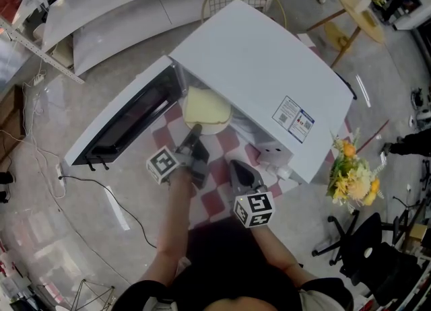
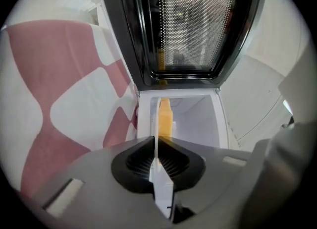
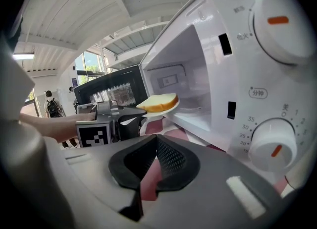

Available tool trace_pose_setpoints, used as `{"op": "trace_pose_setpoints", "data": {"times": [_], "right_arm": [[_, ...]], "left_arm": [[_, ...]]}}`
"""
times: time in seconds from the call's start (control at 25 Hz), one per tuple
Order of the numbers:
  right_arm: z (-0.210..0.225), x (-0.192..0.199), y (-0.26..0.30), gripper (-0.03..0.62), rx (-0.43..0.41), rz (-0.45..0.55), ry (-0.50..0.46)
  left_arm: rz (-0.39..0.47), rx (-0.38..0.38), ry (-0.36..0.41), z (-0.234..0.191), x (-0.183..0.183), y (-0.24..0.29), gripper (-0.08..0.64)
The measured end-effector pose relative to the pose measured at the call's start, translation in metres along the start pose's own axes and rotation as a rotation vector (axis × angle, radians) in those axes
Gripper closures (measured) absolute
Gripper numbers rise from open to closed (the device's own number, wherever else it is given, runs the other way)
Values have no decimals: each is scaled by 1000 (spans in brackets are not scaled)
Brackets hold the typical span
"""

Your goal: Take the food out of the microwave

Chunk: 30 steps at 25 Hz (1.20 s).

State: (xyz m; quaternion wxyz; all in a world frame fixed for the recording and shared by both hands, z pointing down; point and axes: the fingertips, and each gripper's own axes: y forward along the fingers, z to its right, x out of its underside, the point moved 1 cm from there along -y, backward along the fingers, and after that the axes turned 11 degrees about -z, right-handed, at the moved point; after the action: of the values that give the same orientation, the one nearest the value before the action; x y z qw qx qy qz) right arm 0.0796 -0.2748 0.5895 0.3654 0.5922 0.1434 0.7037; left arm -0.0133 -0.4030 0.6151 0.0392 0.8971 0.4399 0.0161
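A plate (image 2: 161, 183) bearing a slice of bread (image 1: 206, 106) is pinched by its rim in the left gripper (image 1: 194, 130), at the mouth of the open microwave (image 1: 262, 74), over the far edge of the checked cloth (image 1: 217, 192). The right gripper (image 1: 241, 169) is held over the cloth's near edge, jaws pressed together on nothing.

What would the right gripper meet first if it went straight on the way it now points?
Probably the white plate carrying the yellow bread slice at the white microwave mouth, though depth is unclear.
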Motion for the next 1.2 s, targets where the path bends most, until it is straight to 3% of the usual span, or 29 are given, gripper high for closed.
{"op": "trace_pose_setpoints", "data": {"times": [0.2, 0.4, 1.2], "right_arm": [[-1, 3, -5, 591, -2, 4, -1], [0, 7, -11, 591, -3, 1, -7], [-16, 17, -45, 591, -41, 26, -50]], "left_arm": [[10, 9, -13, -2, 5, -6, 534], [33, 74, -48, 11, 12, -10, 537], [113, 66, -20, 25, 43, -73, 537]]}}
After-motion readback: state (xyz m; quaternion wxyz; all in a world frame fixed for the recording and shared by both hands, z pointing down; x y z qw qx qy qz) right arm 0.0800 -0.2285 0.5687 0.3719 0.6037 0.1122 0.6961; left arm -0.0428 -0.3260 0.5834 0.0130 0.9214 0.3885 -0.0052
